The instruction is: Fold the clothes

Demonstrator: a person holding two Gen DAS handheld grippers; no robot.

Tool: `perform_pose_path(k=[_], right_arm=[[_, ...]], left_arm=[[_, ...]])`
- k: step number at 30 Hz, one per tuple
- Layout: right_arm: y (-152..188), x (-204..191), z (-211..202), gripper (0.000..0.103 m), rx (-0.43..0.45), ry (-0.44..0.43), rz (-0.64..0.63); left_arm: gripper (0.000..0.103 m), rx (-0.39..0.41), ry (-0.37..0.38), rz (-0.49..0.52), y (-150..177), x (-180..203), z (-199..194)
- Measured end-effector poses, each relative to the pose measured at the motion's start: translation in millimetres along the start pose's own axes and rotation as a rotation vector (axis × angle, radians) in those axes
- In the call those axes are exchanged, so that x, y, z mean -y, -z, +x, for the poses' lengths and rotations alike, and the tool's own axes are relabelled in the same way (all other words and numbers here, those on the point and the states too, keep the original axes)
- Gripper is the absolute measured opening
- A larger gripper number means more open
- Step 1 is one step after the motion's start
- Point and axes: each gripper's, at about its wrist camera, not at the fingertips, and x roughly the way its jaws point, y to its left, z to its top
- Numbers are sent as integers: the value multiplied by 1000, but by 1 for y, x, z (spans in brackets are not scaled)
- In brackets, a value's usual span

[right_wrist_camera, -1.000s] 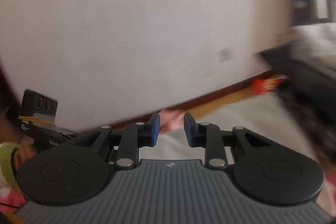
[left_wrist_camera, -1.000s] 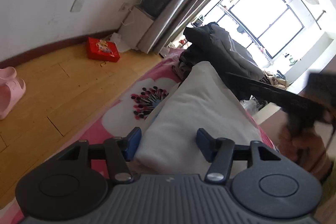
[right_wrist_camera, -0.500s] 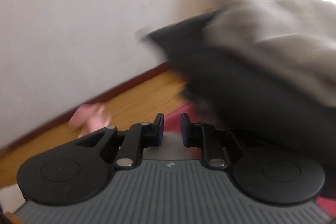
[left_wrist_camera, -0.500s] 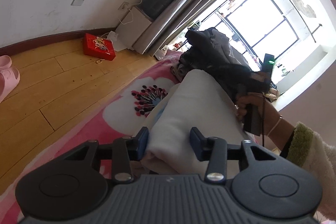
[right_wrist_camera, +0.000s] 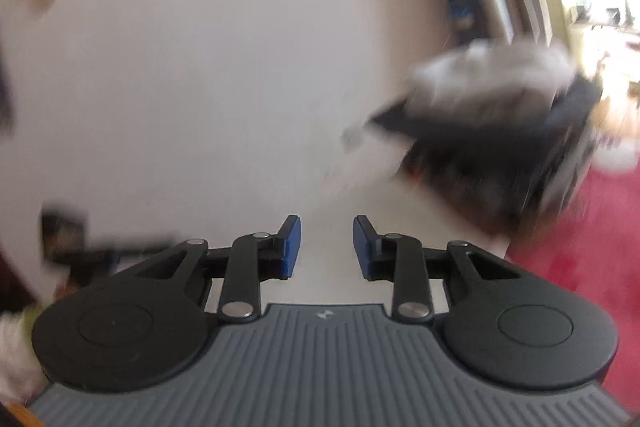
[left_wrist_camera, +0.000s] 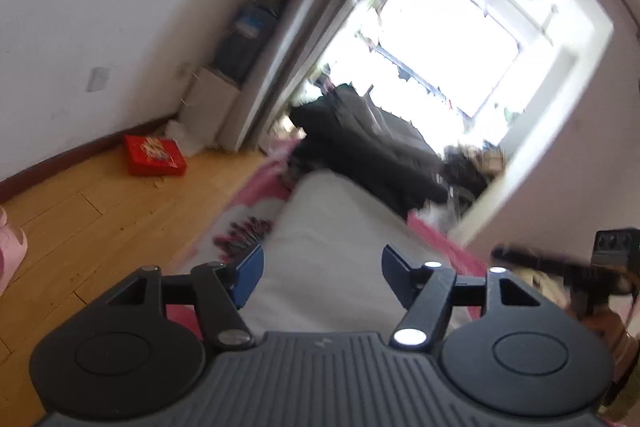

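Note:
A folded white cloth lies on the pink flowered bed sheet. My left gripper hovers over its near end. Its jaws are opening, and the blue pads stand clear of the cloth on both sides. The cloth is also in the right wrist view. My right gripper is just above it, jaws opening, with nothing pinched between them. A pile of dark and grey clothes sits at the far end of the bed; in the right wrist view this pile is blurred.
A red box lies on the wooden floor by the wall, with a pink slipper at the left edge. A white cabinet and curtain stand by the bright window. The other gripper shows at the right.
The left jaws have spread wider around the white cloth, and the gripper has risen and rolled. The right gripper has swung from the dark pile back over the white cloth, its jaws slightly wider.

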Motion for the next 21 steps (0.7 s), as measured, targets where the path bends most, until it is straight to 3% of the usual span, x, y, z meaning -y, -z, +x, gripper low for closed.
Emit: perform_pose_path(k=[3,5,8,11,15,21], right_arm=[[39,-19,13,30,-117,28,-45],[62,-27,15,31,-202,130,-54],[77,-17,-1,36,-162,254,74],[91,-15,-21,36,-137,302,196],[100,-31,-32,41,-119,285,247],[110,-71,-54,62,-77,249,300]], left_arm=[[66,-64,-84,35,6,9,12],[65,-91,-144,48,9,14,15],[67,-62,-176,45,6,21,-10],[70,-56,-212,68,7,33,-36],[74,-71,-246,113,13,62,-63],[91,-48,-261,137,34,119,-101]])
